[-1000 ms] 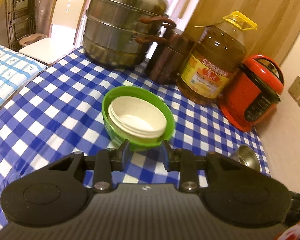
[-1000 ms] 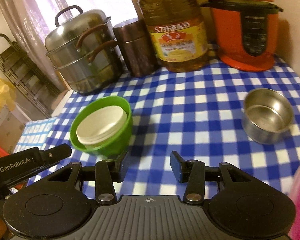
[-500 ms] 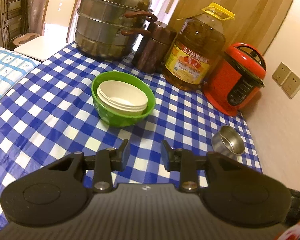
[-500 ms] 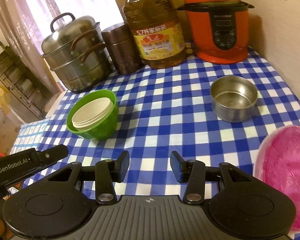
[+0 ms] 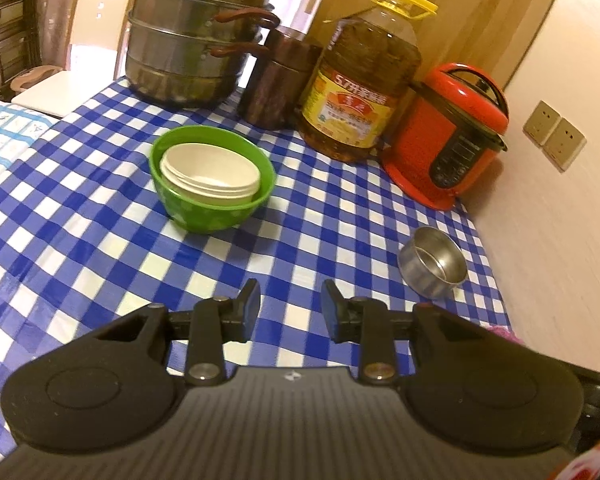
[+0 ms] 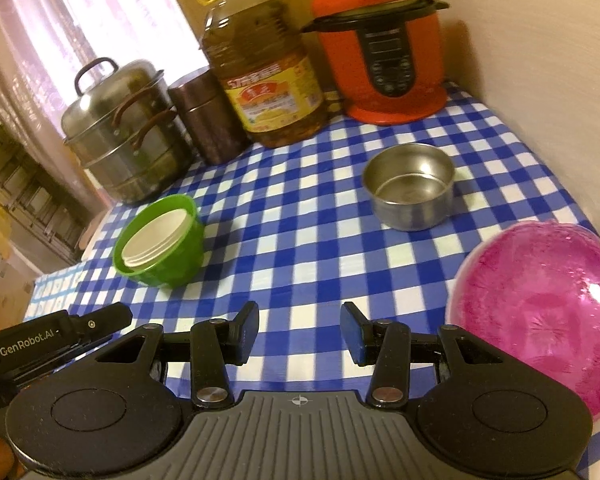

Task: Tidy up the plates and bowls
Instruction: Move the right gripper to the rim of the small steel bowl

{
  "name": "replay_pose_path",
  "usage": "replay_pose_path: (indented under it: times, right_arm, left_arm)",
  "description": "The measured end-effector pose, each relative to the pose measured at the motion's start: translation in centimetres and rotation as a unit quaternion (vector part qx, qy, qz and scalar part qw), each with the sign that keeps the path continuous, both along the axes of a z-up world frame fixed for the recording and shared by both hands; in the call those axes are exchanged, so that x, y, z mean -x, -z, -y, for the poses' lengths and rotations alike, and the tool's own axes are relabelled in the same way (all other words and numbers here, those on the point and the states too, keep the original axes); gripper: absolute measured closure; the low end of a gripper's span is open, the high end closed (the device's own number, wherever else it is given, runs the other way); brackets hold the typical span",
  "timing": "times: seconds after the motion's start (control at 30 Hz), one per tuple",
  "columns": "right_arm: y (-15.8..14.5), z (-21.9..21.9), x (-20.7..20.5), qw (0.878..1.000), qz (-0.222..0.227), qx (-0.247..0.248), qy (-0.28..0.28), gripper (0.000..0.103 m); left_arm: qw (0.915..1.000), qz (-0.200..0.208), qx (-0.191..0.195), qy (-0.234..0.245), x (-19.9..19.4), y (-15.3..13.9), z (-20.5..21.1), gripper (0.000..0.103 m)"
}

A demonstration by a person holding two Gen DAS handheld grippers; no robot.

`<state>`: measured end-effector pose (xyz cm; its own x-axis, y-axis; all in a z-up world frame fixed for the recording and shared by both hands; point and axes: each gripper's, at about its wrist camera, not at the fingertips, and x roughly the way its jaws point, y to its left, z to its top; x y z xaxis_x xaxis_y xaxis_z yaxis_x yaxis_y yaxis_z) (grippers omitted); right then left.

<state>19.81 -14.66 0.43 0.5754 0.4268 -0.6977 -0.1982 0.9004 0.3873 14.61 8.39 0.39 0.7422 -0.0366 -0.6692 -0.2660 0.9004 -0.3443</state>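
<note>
The left gripper [image 5: 290,300] hangs above the table with its jaws parted and nothing between them, fingers pointing toward 12 o'clock. The right gripper [image 6: 299,323] is likewise spread wide and empty, also aimed at 12 o'clock. In the right wrist view the left gripper's body shows at 8 o'clock.
</note>
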Motion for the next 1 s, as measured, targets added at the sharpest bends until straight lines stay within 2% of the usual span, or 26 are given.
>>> replay_pose_path:
  times: [0.53,1.0]
  right_arm:
    - [-0.1,7.0,-2.0,0.998,0.006,-0.012,0.065,0.058]
    - [0.8,11.2,-7.2,0.995,0.007,-0.015,0.097,0.058]
  left_arm:
    - [0.9981,-0.006,0.002,0.062,-4.7,0.8,6.0,0.074]
    - [0.9938,-0.01,0.004,0.111,-11.5,2.9,10.8,0.074]
